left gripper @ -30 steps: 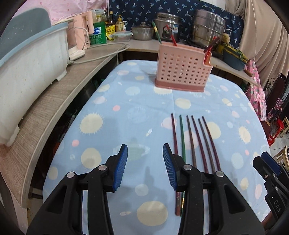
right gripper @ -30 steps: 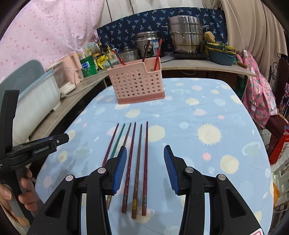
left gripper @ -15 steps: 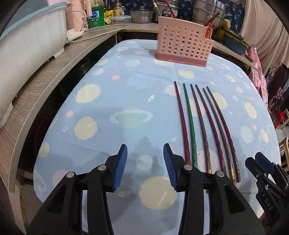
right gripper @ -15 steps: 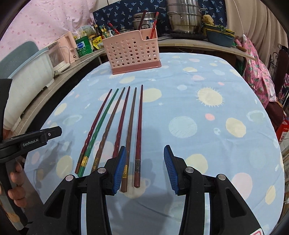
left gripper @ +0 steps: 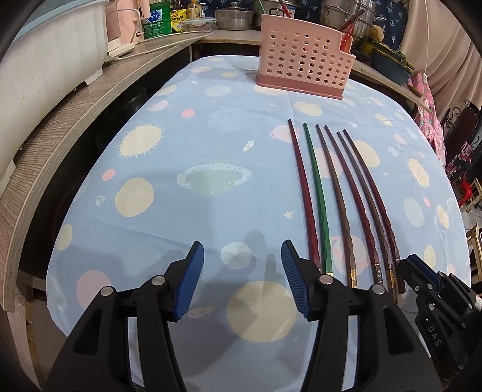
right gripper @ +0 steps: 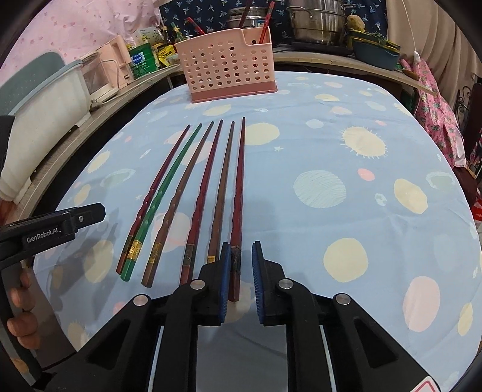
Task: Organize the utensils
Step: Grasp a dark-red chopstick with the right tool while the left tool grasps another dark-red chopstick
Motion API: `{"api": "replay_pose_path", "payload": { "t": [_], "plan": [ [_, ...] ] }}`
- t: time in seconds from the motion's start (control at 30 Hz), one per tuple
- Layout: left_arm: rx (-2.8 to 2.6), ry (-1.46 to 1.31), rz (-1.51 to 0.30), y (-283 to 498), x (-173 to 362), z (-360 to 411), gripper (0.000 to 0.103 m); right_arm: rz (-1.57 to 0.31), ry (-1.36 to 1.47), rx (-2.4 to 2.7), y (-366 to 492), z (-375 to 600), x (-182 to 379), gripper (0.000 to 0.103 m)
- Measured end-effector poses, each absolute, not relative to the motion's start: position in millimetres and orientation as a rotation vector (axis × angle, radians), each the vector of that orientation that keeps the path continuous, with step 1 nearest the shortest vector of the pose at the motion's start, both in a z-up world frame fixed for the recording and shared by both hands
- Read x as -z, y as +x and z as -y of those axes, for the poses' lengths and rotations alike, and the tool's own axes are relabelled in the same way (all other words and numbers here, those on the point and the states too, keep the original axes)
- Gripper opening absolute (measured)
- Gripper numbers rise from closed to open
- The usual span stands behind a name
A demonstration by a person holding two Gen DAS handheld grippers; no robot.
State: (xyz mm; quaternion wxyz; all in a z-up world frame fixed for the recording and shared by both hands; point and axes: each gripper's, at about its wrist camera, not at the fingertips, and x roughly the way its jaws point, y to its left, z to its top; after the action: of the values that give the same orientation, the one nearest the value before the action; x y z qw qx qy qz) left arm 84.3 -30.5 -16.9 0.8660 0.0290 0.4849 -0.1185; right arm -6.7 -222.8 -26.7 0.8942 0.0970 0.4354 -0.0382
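Observation:
Several chopsticks lie side by side on the blue planet-print tablecloth: dark red ones, brown ones and one green one. A pink perforated utensil basket stands at the far end with a few chopsticks in it; it also shows in the left wrist view. My right gripper has narrowed around the thick end of the rightmost dark red chopstick, with a gap still showing on the right. My left gripper is open and empty, just left of the chopsticks' thick ends.
A grey wooden counter curves along the left with a white tub, a pink appliance and bottles. Steel pots and a blue bowl stand behind the basket. The table edge is near both grippers.
Both grippers have moved lower and nearer the table. My right gripper has shifted right over the rightmost chopstick and its jaws have narrowed around the thick end.

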Motion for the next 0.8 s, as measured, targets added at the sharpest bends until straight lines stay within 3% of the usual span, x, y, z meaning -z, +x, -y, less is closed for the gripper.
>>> {"api": "replay_pose_path", "payload": {
  "t": [0.3, 0.8],
  "plan": [
    [0.259, 0.059, -1.035, 83.6, 22.2, 33.8, 0.051, -0.909, 0.184, 0.088, -6.7, 222.8, 31.5, 0.007],
    [0.339, 0.086, -1.061, 74.0, 32.1, 61.0, 0.051, -0.902, 0.206, 0.098, -8.0, 232.1, 32.0, 0.007]
  ]
}}
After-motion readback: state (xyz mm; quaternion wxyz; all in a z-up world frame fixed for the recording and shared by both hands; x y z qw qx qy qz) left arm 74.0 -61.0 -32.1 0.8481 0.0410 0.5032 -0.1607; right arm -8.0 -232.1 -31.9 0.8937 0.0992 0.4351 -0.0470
